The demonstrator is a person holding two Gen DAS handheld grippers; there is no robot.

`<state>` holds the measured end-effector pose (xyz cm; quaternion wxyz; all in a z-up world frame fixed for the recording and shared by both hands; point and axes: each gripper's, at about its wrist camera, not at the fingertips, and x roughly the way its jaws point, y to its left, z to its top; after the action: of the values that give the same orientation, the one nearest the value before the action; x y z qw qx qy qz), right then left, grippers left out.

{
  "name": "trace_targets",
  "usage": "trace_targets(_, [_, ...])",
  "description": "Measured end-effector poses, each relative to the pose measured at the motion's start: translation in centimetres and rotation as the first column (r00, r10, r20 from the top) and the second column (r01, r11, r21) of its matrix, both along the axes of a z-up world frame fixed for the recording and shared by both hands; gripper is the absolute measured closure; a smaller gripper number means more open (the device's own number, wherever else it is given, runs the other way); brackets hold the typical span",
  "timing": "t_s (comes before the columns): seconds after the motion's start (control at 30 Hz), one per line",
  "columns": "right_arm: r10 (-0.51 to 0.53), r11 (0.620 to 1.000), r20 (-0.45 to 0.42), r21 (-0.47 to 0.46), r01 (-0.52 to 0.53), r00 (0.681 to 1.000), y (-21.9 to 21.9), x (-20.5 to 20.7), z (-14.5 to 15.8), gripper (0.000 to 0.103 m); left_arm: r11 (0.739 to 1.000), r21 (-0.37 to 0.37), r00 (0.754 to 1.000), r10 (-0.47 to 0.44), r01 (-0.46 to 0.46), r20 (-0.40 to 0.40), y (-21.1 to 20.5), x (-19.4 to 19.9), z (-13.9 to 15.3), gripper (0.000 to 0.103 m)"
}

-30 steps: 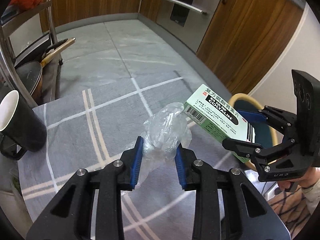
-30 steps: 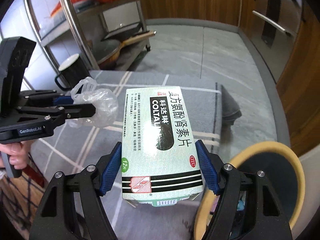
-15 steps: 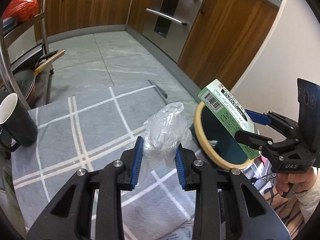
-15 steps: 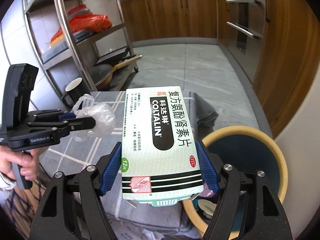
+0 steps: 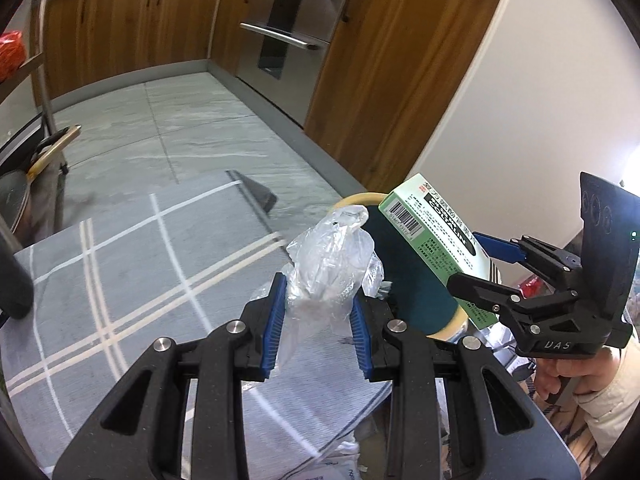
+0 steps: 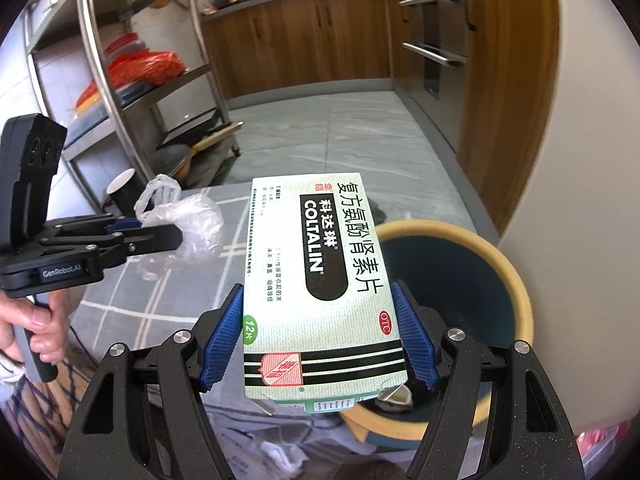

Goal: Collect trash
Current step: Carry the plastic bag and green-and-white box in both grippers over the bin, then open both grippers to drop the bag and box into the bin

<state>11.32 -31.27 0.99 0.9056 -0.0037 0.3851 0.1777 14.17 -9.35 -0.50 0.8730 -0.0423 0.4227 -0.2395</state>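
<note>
Shown together, both grippers carry one piece of trash each toward the bin. The left gripper (image 5: pixel 318 320) has its fingers drawn narrow, the blue pads (image 5: pixel 274 322) pressing on a crumpled clear plastic bag (image 5: pixel 330 268) whose loose top stands up above them. The right gripper (image 6: pixel 320 334) holds its fingers wide, clamped on the two long edges of a green medicine box (image 6: pixel 318 280), printed face up, its far end jutting forward.

In the right wrist view the round bin (image 6: pixel 516 280), yellow-rimmed with a dark inside, stands on the floor just right of the box and off the right edge of the grey checked cloth (image 6: pixel 120 300) covering the table. In the left wrist view the bag appears in front of the bin's near-left rim (image 5: pixel 360 199), with the box to its right over the opening. Some refuse already seems to lie at the bottom.

The step in hand is judged to be the drop. To do it well, each load should be brought fully over the dark opening, clear of the rim, before the fingers spread. The box is best tipped far end down so it slides in. The bag is light and may cling to a pad, so a wide release low over the opening seems wise.
</note>
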Motion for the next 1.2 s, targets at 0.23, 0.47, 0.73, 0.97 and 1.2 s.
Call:
trace_targets(0.23, [-0.057, 0.998, 0.003, 0.002, 0.057, 0.998, -3.0, -0.9, -0.2, 0.03, 0.999, -0.01, 0.999, -0.047, 0.047, -0.011, -3.5, 0.4, -0.3, 0.073])
trace_targets(0.47, [-0.108, 0.994, -0.009, 0.003, 0.108, 0.994, -5.4, -1.3, -0.8, 0.03, 0.996, -0.003, 0.995, -0.093, 0.093, -0.02, -6.7, 0.6, -0.9, 0.073])
trace_targets(0.73, [-0.16, 0.987, -0.029, 0.003, 0.16, 0.987, -7.5, -1.5, -1.5, 0.03, 0.992, 0.006, 0.991, -0.126, 0.127, -0.035, -9.0, 0.8, -1.7, 0.073])
trace_targets(0.97, [-0.194, 0.981, -0.058, -0.031, 0.192, 0.979, -8.2, -1.5, -2.5, 0.03, 0.99, 0.013, 0.988, -0.137, 0.138, -0.069, -10.9, 1.4, -2.9, 0.073])
trace_targets(1.2, [-0.22, 0.974, -0.107, -0.087, 0.212, 0.97, -8.9, -1.3, -4.4, 0.03, 0.992, 0.01, 0.98, -0.124, 0.127, -0.157, -12.7, 2.5, -5.9, 0.072])
